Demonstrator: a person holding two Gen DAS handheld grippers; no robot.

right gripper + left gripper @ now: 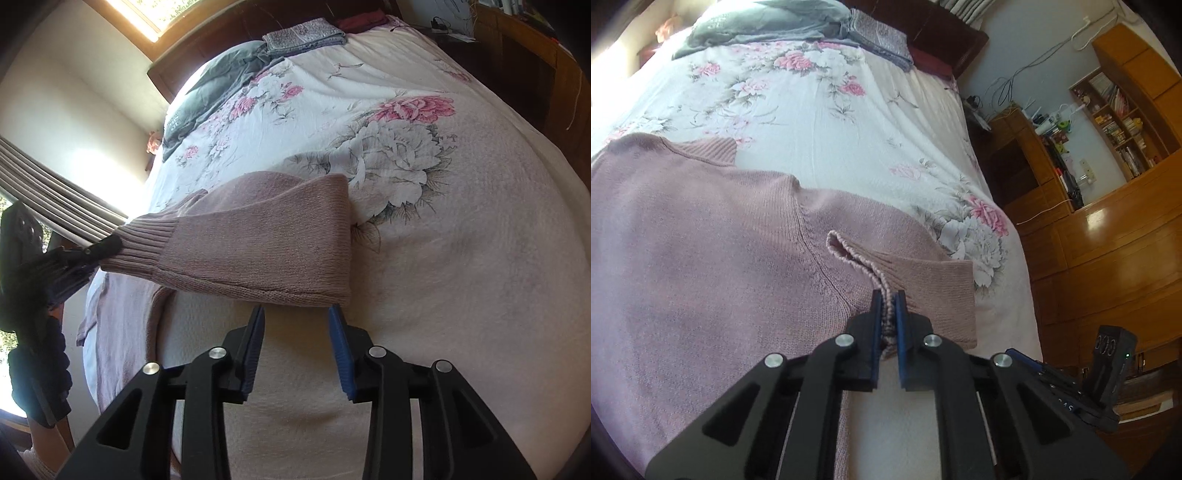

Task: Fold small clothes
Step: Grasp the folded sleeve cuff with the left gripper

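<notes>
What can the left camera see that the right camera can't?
Only the left wrist view shows the wooden bookshelf, the sweater's collar, and the left gripper shut on the cuff. Only the right wrist view shows the window, the striped curtain, and the open right gripper just short of the sleeve's folded end. Both show the pink sweater, the flowered bedsheet and the grey pillow.

**A bedroom in a home**

A bed (820, 110) with a floral sheet fills the room. At its head lie a grey pillow (757, 26) and folded cloth (879, 40); beside it stand wooden bookshelves (1115, 122).
</notes>
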